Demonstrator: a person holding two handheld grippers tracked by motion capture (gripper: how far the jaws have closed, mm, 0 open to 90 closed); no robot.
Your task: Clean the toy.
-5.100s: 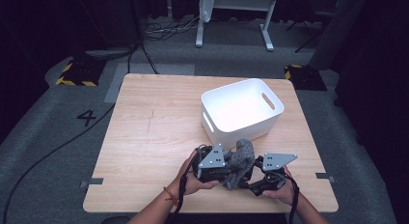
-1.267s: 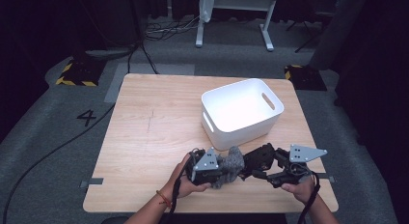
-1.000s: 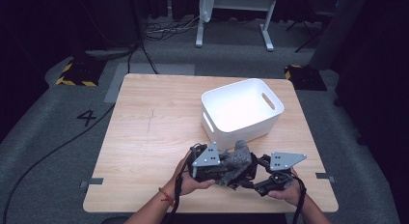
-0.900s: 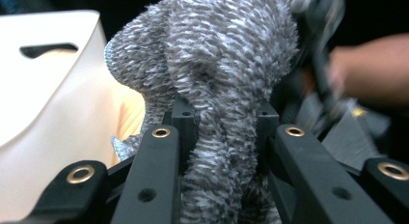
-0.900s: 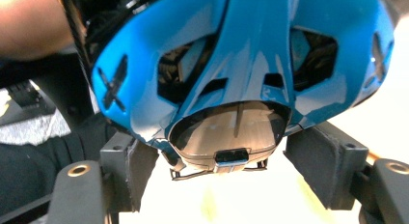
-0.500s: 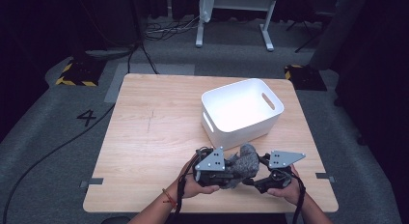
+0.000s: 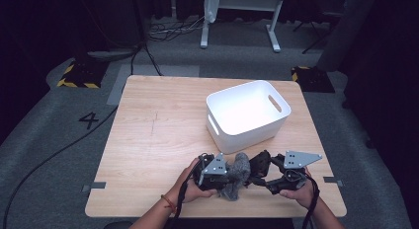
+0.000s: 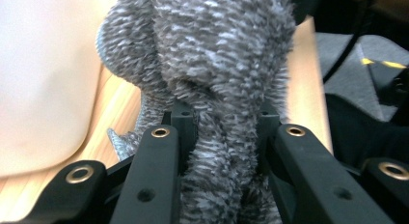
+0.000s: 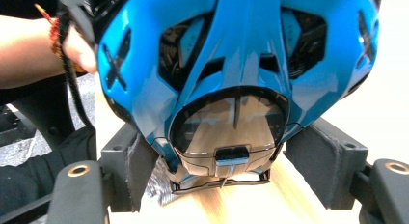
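High view: your left hand-held gripper sits near the 6 o'clock edge of the worktop, clenched on a grey fuzzy cloth that bunches up just at its 3 o'clock side. Your right hand-held gripper lies at 3 o'clock of the cloth, pointing toward 9 o'clock at it; from here you cannot tell whether its jaws grip anything. A white bin stands at 12 o'clock of both, near but apart from the cloth

Left gripper view: the cloth runs up from between your two black jaws, which pinch its lower part tightly; the pile spills out over both jaw tips. The white bin wall is at 9 o'clock, wood worktop showing at 3 o'clock

Right gripper view: a blue casing, the front of the other gripper, sits between your jaws. The padded fingers stand a little off its sides, so this gripper reads as released, touching nothing you can confirm. A bit of grey cloth shows at 7 o'clock under the casing. Your other hand, with a cord at the wrist, is at 10 o'clock
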